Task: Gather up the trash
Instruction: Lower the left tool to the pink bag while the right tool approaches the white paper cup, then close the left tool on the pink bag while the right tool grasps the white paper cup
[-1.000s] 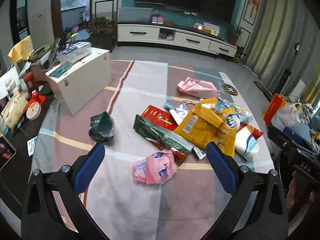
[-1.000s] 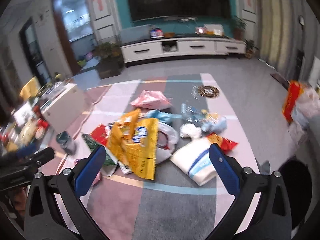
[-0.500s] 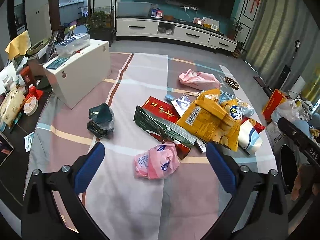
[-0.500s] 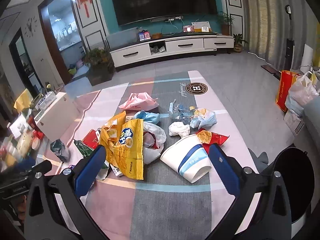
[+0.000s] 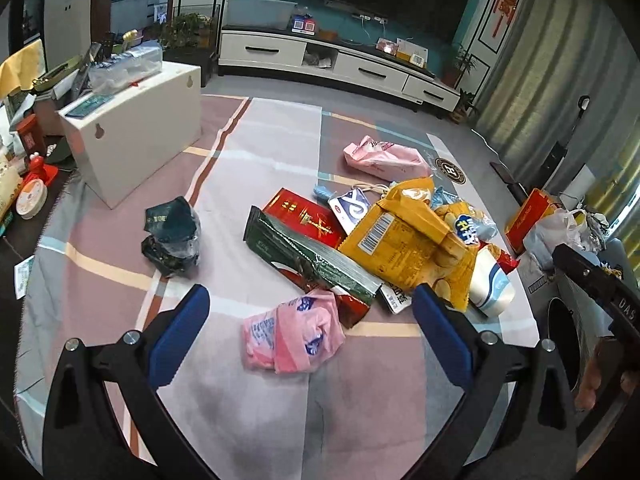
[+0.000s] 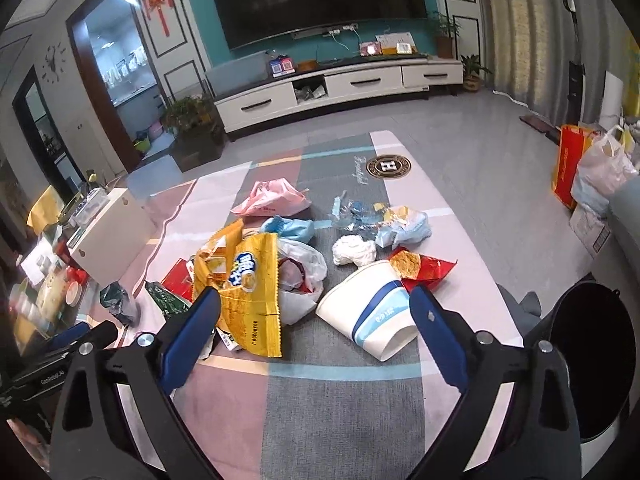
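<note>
Trash lies scattered on a striped rug. In the left wrist view, a crumpled pink bag [image 5: 292, 332] lies nearest, just beyond my open left gripper [image 5: 310, 304]. Behind it are a green packet [image 5: 312, 260], a red packet [image 5: 306, 216] and a yellow snack bag [image 5: 404, 236]. A dark green bag [image 5: 172, 236] sits apart on the left. In the right wrist view, my right gripper [image 6: 315, 299] hovers over a tipped white and blue paper cup [image 6: 372, 312] and a white plastic bag [image 6: 300, 280]. Its jaws are closing, with nothing pressed between them.
A black bin [image 6: 592, 364] stands at the right edge of the rug. A white box [image 5: 132, 128] sits at the rug's left side, with a cluttered low table [image 5: 24, 200] beyond it. A red paper bag [image 6: 568, 164] and plastic bags stand at the far right.
The left gripper has sunk a little toward the pink bag. The right wrist view has steadied, and its blue fingers have come slightly closer together.
</note>
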### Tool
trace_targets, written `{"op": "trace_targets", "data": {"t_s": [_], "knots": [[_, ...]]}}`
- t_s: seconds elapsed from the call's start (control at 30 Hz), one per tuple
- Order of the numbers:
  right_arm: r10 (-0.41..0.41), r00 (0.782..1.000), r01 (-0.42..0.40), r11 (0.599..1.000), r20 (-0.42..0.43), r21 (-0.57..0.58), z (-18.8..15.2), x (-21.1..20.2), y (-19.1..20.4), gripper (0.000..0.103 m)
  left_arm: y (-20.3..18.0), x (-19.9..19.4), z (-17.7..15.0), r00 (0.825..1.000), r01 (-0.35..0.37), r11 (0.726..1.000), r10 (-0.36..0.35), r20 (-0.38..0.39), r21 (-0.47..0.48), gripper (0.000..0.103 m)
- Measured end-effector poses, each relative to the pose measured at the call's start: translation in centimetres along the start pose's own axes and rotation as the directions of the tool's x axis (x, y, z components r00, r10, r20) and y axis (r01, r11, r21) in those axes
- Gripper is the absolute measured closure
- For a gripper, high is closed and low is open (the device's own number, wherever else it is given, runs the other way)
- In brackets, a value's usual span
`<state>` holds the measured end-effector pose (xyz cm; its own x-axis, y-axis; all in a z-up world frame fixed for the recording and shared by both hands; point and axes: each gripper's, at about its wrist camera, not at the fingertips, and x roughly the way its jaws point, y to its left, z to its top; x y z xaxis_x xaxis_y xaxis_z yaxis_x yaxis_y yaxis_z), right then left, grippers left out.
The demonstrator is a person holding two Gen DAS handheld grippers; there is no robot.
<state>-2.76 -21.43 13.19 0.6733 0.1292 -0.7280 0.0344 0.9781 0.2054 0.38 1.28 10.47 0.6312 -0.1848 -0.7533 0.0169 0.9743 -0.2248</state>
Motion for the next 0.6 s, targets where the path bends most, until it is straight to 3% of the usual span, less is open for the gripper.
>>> {"op": "trace_targets", "data": {"t_s": [0.23,0.43,0.57,0.6], "knots": [[-0.005,0.998,0.013,0.993,-0.068,0.118,0.0,2.5,-3.5,0.022,1.1,5.2,-0.9,0.993,0.014,0.998,-0.022,-0.119,-0.065,0.009],[-0.011,0.986,0.051,0.969,-0.164,0.241,-0.9,6.0,-6.8,0.025,1.4,7.3,-1.6,0.983,0.013,0.997,-0.027,-0.182,-0.082,0.028],[0.023,0.981,0.036,0.955,-0.195,0.295,-1.3,8.0,-8.0,0.025,1.7,8.1,-2.2,0.974,0.022,0.994,-0.045,-0.223,-0.104,0.053],[0.021,0.979,0.04,0.954,-0.201,0.297,-1.4,8.4,-8.1,0.025,1.7,8.2,-2.2,0.974,0.021,0.994,-0.044,-0.224,-0.105,0.054]]}}
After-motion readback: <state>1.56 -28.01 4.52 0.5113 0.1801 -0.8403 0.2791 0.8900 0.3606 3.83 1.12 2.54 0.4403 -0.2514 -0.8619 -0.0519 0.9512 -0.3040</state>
